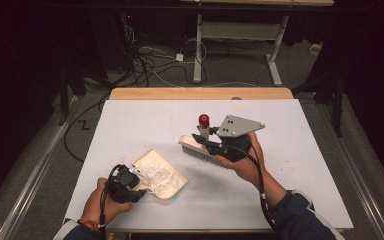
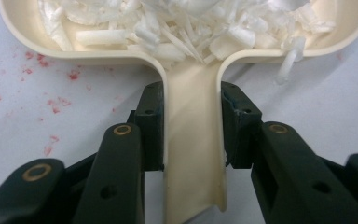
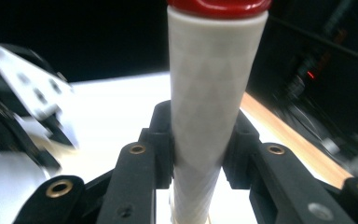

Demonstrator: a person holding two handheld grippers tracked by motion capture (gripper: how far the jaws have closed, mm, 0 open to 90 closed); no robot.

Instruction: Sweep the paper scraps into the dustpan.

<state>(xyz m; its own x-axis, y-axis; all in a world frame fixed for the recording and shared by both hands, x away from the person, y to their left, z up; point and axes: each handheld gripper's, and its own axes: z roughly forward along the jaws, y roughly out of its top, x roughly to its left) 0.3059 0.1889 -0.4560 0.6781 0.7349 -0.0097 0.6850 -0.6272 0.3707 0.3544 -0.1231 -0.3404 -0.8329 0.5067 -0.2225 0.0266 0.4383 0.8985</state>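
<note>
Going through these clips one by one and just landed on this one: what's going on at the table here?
A person is sweeping up with a gripper in each hand. The left gripper is clamped on the handle of a cream dustpan that lies on the white table, already loaded with white scraps. The right gripper is clamped on the white, red-capped handle of a brush, held off to the right of the dustpan, apart from it. Faint red specks mark the table beside the pan.

Table brightly lit, surroundings dark, right gripper view blurred
</note>
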